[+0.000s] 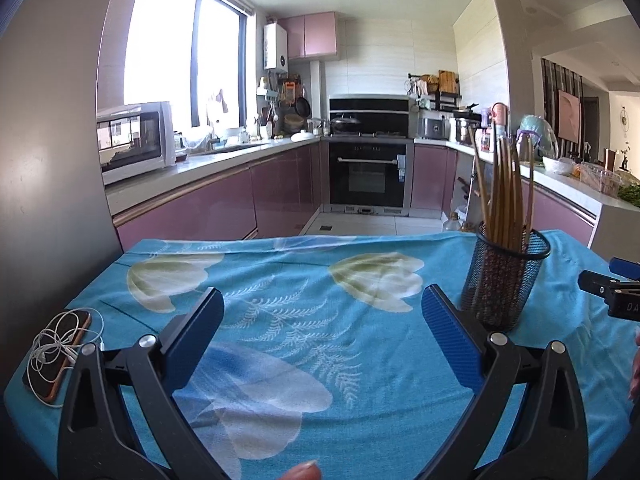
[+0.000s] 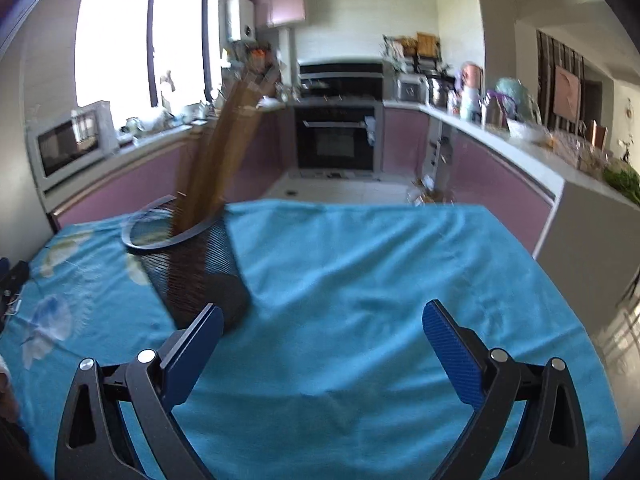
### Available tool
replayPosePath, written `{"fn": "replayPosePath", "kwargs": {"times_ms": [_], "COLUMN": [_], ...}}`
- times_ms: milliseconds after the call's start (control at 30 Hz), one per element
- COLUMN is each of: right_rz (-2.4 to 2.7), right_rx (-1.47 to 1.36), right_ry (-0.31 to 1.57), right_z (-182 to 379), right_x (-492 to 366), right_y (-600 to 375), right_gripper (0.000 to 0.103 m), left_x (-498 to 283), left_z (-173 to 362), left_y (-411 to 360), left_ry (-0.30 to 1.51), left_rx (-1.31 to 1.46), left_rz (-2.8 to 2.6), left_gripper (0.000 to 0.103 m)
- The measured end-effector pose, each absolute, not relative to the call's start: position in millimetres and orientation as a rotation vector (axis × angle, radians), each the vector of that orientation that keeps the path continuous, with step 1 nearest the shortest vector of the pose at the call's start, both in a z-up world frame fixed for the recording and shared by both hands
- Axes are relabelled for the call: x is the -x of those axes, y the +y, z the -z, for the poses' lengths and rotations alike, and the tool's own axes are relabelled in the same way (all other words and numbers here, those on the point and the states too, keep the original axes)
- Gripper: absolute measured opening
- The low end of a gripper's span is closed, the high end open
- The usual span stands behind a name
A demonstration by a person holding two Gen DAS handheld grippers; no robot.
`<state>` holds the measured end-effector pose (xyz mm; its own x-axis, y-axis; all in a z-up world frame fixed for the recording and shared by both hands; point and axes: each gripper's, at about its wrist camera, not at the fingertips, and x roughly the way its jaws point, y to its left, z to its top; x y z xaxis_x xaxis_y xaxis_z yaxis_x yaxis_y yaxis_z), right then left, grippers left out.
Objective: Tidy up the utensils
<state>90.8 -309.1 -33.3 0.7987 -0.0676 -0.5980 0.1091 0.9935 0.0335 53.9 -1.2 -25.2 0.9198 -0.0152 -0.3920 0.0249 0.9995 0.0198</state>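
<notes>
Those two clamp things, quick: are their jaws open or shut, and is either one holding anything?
Left gripper: jaws open, holding nothing.
Right gripper: jaws open, holding nothing.

Daylight pours through the window (image 1: 184, 52) at upper left, blown out to white in both views. The left wrist view is sharp; the right wrist view is smeared by motion blur — the chopsticks (image 2: 224, 140) streak brown. Fisheye bending curves walls and counters, with dark vignetting in the corners.
</notes>
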Motion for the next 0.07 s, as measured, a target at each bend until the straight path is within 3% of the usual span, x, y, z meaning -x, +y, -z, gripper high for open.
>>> {"fn": "replayPosePath", "kwargs": {"times_ms": [67], "right_rz": [0.160], "right_rx": [-0.095], "right_ry": [0.725], "right_z": [46.7], "right_x": [-104.9], "right_y": [-339.5], "right_gripper": [0.097], "left_x": [-62.7], "left_z": [29.0], "left_y": [10.0], "left_ry": [0.445], "left_rx": [-0.016], "left_rz": [0.004], "left_gripper": [0.097]}}
